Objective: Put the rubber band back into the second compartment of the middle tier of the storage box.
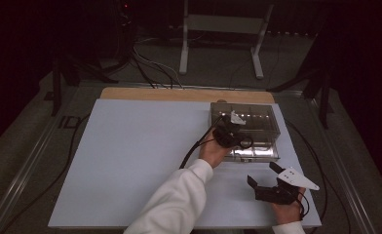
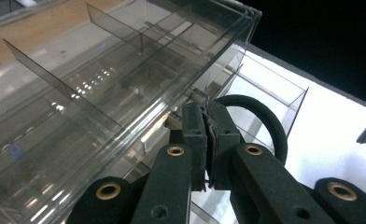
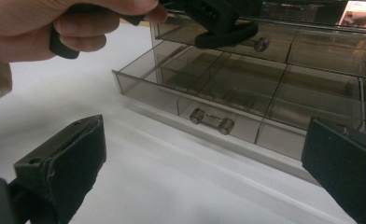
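You face a smoky clear drawer box (image 1: 262, 127) on a plain white counter (image 1: 130, 161); both grippers are black, your sleeve (image 1: 179, 200) white.

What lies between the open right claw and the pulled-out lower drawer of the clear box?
Bare white tabletop only: in the right gripper view, nothing sits between the right claw and the drawer.

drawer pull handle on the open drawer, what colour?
Silvery metal, a bar between two round posts on the handle. The right gripper view shows it best.
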Demonstrator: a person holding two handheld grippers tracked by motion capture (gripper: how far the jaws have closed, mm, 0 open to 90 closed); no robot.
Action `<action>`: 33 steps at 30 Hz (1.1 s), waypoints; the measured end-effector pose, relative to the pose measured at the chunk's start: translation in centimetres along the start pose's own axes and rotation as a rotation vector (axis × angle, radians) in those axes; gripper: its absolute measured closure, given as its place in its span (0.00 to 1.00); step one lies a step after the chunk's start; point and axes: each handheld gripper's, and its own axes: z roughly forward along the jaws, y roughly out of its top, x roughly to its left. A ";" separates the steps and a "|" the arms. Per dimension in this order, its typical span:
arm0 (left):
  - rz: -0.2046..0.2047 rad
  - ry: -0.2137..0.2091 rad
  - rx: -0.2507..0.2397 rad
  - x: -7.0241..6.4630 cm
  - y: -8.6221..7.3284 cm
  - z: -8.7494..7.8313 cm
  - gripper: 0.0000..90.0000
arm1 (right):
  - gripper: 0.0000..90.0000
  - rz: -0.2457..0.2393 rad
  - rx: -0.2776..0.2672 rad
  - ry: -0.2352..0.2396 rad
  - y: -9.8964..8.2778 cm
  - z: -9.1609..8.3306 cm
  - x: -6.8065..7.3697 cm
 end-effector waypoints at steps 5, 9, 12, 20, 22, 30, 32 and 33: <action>0.007 0.004 0.014 -0.2 -0.2 0.4 0.97 | 0.01 -0.001 0.000 -0.001 0.0 0.0 0.0; 0.012 0.003 0.023 -0.2 -0.4 0.5 0.79 | 0.01 -0.001 -0.001 0.000 0.0 0.0 0.0; 0.014 0.000 0.020 -0.1 -0.4 0.1 0.68 | 0.01 -0.001 -0.001 -0.001 0.0 0.0 0.0; 0.001 0.045 -0.056 0.5 -0.6 -2.8 0.36 | 0.01 0.003 -0.002 -0.002 0.0 -0.1 0.0; -0.006 0.064 -0.082 1.0 -0.8 -3.7 0.29 | 0.01 0.003 -0.002 -0.002 0.0 -0.1 0.0; -0.064 0.144 -0.185 3.6 -2.1 -8.8 0.07 | 0.01 0.004 -0.002 -0.002 0.0 -0.1 0.0; -0.063 0.161 -0.198 4.2 -2.4 -10.0 0.02 | 0.01 0.004 -0.002 -0.002 0.0 -0.1 0.0; -0.062 0.171 -0.207 4.5 -2.7 -10.7 0.01 | 0.01 0.006 -0.002 -0.002 0.0 -0.1 0.0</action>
